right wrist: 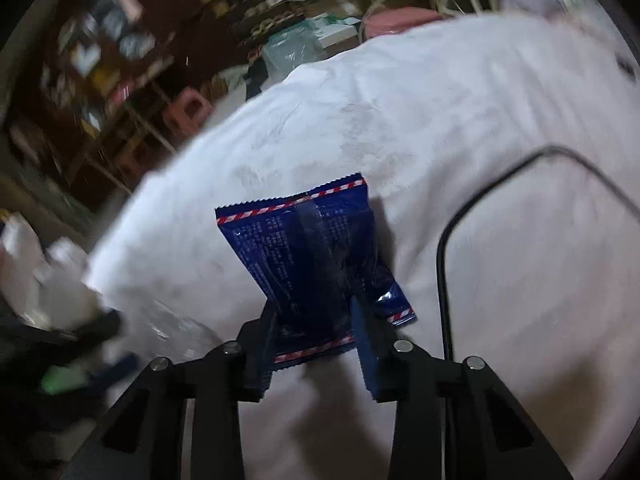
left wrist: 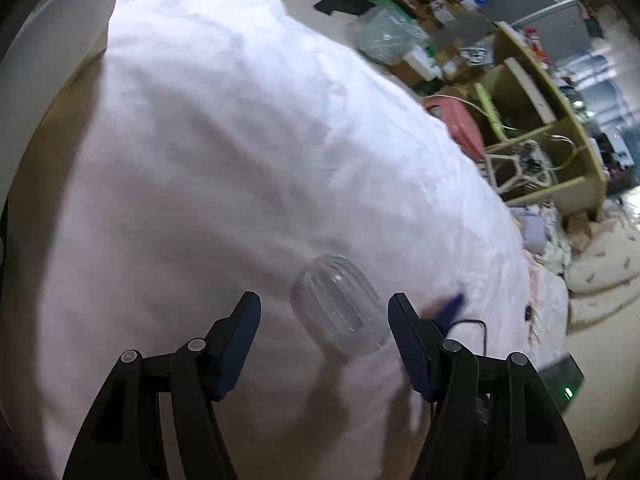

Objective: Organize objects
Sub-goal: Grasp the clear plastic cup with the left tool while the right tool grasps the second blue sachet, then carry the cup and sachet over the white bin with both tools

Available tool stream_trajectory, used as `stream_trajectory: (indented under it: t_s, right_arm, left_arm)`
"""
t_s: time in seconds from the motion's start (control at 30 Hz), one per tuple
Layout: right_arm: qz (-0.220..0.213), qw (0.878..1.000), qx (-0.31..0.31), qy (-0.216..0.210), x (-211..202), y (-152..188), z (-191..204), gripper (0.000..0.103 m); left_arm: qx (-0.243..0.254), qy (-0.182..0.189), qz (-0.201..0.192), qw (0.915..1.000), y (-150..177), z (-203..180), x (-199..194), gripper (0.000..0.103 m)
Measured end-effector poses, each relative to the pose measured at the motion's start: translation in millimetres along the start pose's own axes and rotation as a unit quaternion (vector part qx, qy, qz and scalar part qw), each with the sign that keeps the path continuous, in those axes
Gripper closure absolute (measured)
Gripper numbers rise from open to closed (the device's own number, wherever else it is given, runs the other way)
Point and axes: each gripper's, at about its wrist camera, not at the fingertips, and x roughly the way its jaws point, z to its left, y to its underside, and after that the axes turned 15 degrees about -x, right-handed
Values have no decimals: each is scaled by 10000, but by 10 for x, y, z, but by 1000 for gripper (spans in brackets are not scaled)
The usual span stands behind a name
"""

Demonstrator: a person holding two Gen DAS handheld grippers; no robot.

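Holding: right gripper [right wrist: 314, 314] is closed on blue packet [right wrist: 308, 248], centre frame.
Left gripper [left wrist: 324, 310]: jaws wide, around clear jar [left wrist: 336, 304], not touching.
Surface: white cloth [left wrist: 224, 152].

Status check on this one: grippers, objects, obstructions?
Left gripper open around clear jar. Right gripper shut on blue packet. Black cable beside packet.

A big white cloth [left wrist: 240, 140] covers the table. Behind it stands a wooden shelf [left wrist: 560, 128] full of messy stuff, near a pink stool [right wrist: 188, 110]. The room looks dim.
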Motion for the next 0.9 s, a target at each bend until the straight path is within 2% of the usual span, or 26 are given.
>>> stream_trajectory:
  t_s: [0.1, 0.23, 0.43, 0.47, 0.5, 0.53, 0.6, 0.7, 0.8, 0.83, 0.9]
  right_arm:
    - [-173, 9994, 272, -136, -144, 18, -57, 72]
    - [-434, 9971, 537, -330, -332, 12, -126, 72]
    - [-501, 9946, 802, -426, -405, -25, -235, 72]
    - [-479, 9940, 864, -459, -388, -27, -236, 72]
    - [-462, 9937, 902, -477, -390, -26, -245, 72]
    - [-447, 9937, 911, -475, -383, -31, -248, 72]
    - [-412, 9954, 770, -403, -366, -63, -199, 72]
    - [-441, 9974, 465, -338, -384, -99, -93, 72]
    - [-467, 9973, 276, -491, -381, -124, 7, 72]
    - [-467, 9973, 212, -532, -381, -126, 41, 72]
    - [-474, 9966, 113, -668, -375, -131, 109, 72]
  left_arm:
    - [-117, -184, 58, 9997, 3, -25, 94, 38]
    - [-9, -309, 3, 9995, 81, -170, 165, 38]
    - [79, -480, 166, 9987, 145, -311, 360, 39]
    - [102, -554, 145, 9983, 133, -313, 382, 40]
    - [167, -660, 97, 9976, 130, -324, 385, 52]
    - [342, -813, -10, 9961, 141, -352, 370, 53]
    - [762, -961, -158, 9923, 202, -395, 315, 53]
    - [1376, -1462, -451, 9786, 351, -403, 183, 53]
    - [1650, -1566, -839, 9701, 458, -357, -60, 53]
    - [1805, -1638, -1059, 9640, 510, -340, -193, 53]
    - [1945, -1686, -1312, 9574, 576, -311, -390, 53]
